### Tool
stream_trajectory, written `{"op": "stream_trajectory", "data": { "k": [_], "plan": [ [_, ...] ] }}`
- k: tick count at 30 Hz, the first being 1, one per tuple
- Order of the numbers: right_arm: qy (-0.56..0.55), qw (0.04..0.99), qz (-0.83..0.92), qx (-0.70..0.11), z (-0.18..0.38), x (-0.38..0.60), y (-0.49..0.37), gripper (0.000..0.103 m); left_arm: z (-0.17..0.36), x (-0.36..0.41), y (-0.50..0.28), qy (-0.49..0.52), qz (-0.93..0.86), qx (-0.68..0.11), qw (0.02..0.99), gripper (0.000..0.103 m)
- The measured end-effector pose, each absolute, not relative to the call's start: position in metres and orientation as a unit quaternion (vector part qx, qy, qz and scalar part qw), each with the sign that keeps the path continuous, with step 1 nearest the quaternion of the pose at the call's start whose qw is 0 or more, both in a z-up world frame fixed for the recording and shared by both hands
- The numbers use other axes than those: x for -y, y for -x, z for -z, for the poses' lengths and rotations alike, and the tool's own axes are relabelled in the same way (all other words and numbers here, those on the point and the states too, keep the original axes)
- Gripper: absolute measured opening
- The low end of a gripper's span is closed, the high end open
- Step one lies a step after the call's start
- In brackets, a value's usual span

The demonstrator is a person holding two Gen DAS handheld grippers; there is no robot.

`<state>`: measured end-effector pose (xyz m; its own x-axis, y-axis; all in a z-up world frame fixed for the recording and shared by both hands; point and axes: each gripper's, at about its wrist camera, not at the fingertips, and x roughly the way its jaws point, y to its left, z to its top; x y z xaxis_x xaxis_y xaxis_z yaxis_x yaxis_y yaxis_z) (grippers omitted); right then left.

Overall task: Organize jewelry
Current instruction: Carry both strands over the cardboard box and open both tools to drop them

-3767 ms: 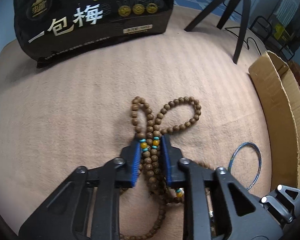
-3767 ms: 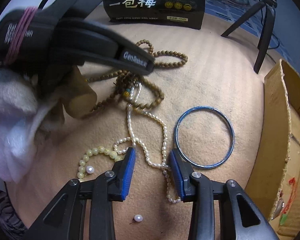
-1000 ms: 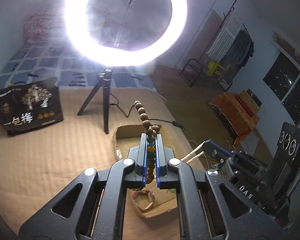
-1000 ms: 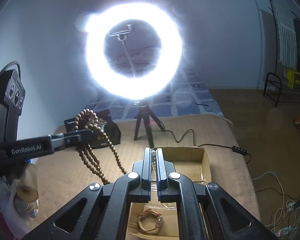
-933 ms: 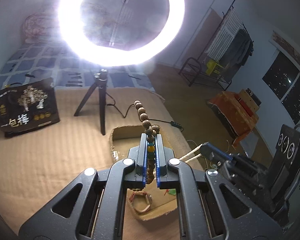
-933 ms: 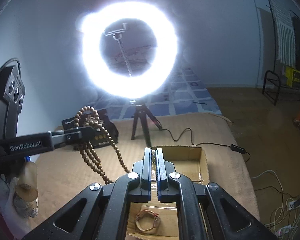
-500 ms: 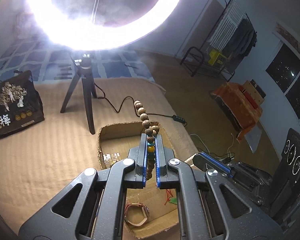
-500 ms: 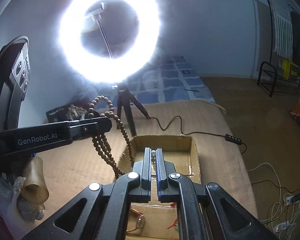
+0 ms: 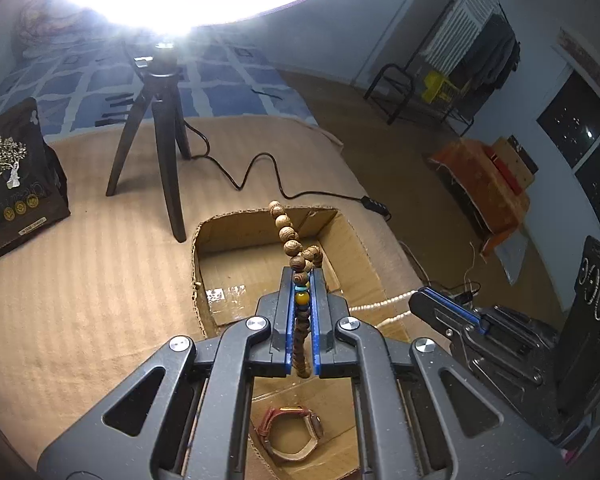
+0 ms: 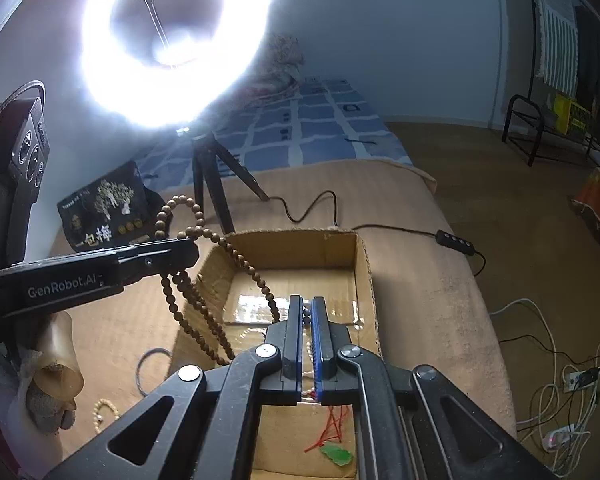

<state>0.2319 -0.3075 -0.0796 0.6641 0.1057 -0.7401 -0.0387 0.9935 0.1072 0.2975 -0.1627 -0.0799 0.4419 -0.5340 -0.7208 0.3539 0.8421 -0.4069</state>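
My left gripper [image 9: 302,276] is shut on a brown wooden bead necklace [image 9: 292,246] and holds it above the open cardboard box [image 9: 356,236]. In the right wrist view the left gripper [image 10: 188,250] comes in from the left and the necklace [image 10: 204,284] hangs in long loops into the box [image 10: 364,264]. My right gripper [image 10: 307,308] is shut on a pearl necklace [image 10: 309,346], also above the box. The pearl strand [image 9: 384,304] shows in the left wrist view beside the right gripper [image 9: 420,300].
A brown watch [image 9: 290,434] and a green pendant on red cord [image 10: 334,446] lie in the box. A ring light tripod [image 9: 160,152], its cable [image 9: 260,176] and a black bag [image 9: 12,184] stand on the tan blanket. A blue bangle [image 10: 144,368] and yellow beads [image 10: 104,412] lie left of the box.
Both grippers picked their necklaces up from the blanket and carried them over the cardboard box. In the last second both tilted down and moved closer over the box.
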Motion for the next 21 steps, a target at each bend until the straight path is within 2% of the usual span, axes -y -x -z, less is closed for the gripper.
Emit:
{"op": "stream_trajectory", "data": {
  "k": [9, 21],
  "plan": [
    [-0.036, 0.904, -0.035, -0.424, 0.091, 0.308, -0.236, 0.001, 0.064, 0.167, -0.299, 0.079, 0.289, -0.447, 0.843, 0.004],
    [-0.033, 0.895, -0.046, -0.442, 0.103, 0.304, -0.240, 0.002, 0.100, 0.171, -0.316, 0.068, 0.284, -0.493, 0.819, 0.004]
  ]
}}
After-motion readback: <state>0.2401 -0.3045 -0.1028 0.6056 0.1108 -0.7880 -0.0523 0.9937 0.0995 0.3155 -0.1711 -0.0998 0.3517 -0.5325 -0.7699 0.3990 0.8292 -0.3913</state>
